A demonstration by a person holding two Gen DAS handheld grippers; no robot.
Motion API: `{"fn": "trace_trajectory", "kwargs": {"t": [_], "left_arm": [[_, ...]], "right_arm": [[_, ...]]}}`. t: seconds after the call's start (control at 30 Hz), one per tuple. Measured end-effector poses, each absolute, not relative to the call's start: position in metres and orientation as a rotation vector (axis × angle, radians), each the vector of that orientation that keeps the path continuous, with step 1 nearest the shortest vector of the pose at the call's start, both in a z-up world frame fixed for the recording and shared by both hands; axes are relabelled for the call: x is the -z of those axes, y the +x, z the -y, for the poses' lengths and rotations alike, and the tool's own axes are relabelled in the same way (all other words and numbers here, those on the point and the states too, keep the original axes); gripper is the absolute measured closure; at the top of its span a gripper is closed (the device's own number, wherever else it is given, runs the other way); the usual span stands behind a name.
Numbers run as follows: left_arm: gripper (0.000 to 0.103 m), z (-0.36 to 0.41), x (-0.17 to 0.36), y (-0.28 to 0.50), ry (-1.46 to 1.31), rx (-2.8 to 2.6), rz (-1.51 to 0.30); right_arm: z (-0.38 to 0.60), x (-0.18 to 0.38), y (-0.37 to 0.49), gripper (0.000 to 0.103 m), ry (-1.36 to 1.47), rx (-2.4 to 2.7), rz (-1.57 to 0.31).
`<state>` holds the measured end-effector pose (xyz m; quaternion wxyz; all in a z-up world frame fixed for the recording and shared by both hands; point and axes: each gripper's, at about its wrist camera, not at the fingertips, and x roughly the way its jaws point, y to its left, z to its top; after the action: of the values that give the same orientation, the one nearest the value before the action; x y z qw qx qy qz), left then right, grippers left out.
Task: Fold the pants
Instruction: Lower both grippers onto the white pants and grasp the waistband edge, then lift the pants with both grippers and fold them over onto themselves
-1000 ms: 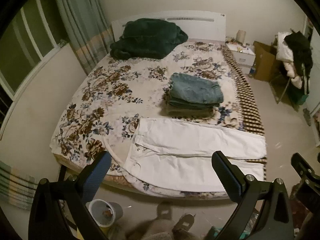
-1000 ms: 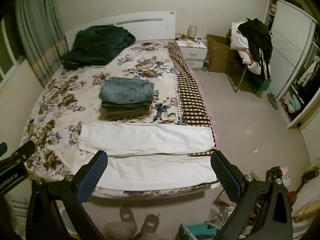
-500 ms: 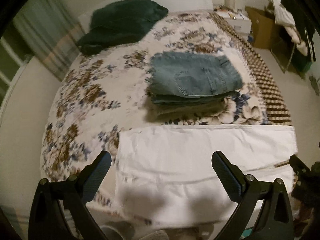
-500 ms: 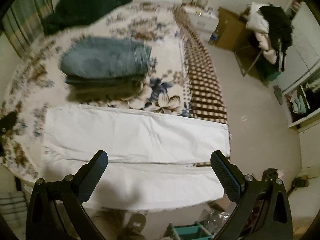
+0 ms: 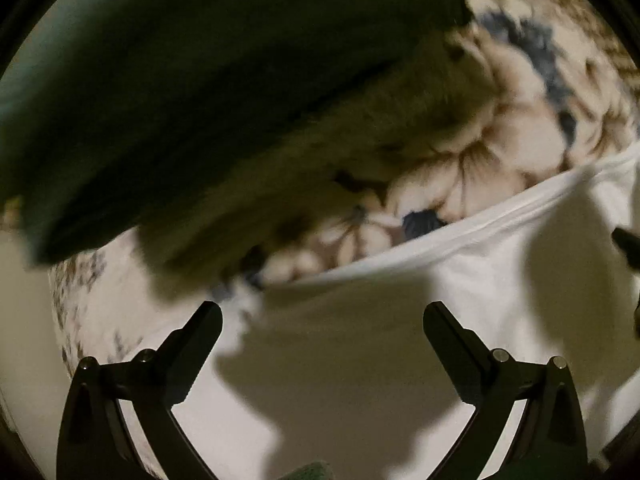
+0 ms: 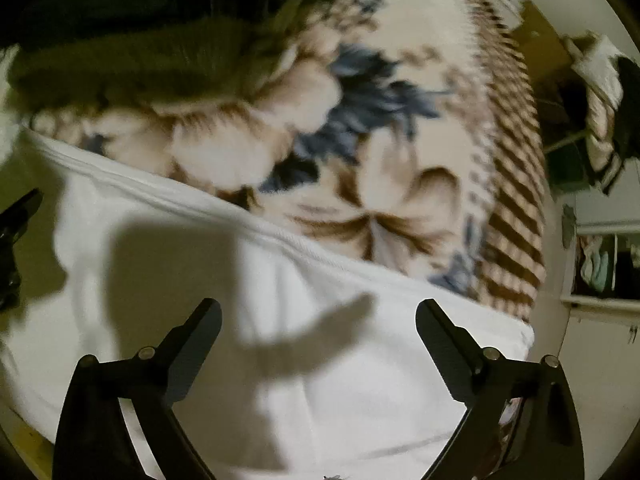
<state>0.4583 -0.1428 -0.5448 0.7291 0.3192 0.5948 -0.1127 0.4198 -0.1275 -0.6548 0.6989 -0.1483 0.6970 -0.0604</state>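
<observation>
The left gripper (image 5: 322, 314) and right gripper (image 6: 318, 312) hang close over white pants (image 6: 328, 360) spread flat along the near edge of a bed with a floral cover (image 6: 400, 128), each with jaws spread wide and holding nothing. Their shadows fall across the cloth. A blurred stack of folded clothes (image 5: 200, 100) sits just beyond the pants' far edge.

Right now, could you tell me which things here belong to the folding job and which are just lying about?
Job:
white pants
left gripper, open
right gripper, open

Lying about:
folded stack
floral bedspread
clothes heap
</observation>
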Motion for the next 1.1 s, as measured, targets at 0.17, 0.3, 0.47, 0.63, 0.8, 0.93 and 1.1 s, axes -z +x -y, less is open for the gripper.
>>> {"fn": "trace_trajectory", "kwargs": {"t": [0.17, 0.3, 0.47, 0.63, 0.8, 0.93, 1.1], "left_arm": [[0.0, 0.152, 0.555, 0.464, 0.769, 0.336, -1.248], [0.028, 0.149, 0.545, 0.473, 0.717, 0.45, -1.273], [0.091, 0.152, 0.523, 0.466, 0.699, 0.584, -1.28], [0.097, 0.148, 0.488, 0.468, 0.637, 0.56, -1.245], [0.098, 0.135, 0.425, 0.459, 0.554, 0.487, -1.176], [0.098, 0.113, 0.391, 0.414, 0.463, 0.439, -1.164], [0.098, 0.111, 0.42, 0.311, 0.332, 0.375, -1.199]], "right_arm": [[0.131, 0.685, 0.438, 0.011, -0.347, 0.04, -1.554], [0.127, 0.692, 0.443, 0.031, -0.307, -0.057, -1.563], [0.119, 0.682, 0.438, 0.086, -0.26, -0.124, -1.543], [0.122, 0.66, 0.421, 0.096, -0.205, -0.096, -1.476], [0.119, 0.626, 0.384, 0.098, -0.189, -0.084, -1.397], [0.114, 0.587, 0.331, 0.098, -0.153, -0.07, -1.336], [0.103, 0.55, 0.264, 0.098, -0.051, -0.066, -1.314]]}}
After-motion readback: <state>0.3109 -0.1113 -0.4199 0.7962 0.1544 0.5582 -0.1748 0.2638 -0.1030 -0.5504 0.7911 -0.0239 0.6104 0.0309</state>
